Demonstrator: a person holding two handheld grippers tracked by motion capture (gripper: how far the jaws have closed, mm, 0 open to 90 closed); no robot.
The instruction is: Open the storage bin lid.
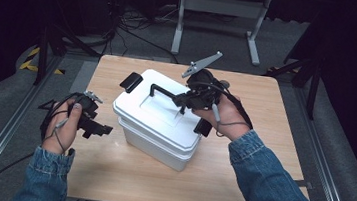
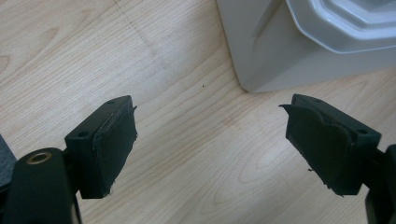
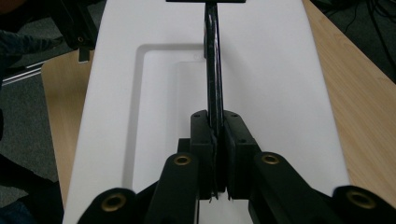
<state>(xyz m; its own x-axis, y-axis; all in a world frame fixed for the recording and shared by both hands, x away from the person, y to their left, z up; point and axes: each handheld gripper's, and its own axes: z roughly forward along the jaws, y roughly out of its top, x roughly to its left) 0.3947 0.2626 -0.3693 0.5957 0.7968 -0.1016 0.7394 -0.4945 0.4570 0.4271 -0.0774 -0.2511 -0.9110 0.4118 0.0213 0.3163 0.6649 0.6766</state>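
Black handle (image 3: 214,60) pinched, lid (image 1: 160,111) tilting.
Right gripper (image 1: 186,101) clamps it to lift; left gripper (image 1: 103,130) waits wide open.

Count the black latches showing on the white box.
2. One latch sticks up at the far-left end of the white box; the other latch sits at the near-right end, under the right hand. Others may be hidden on sides turned away.
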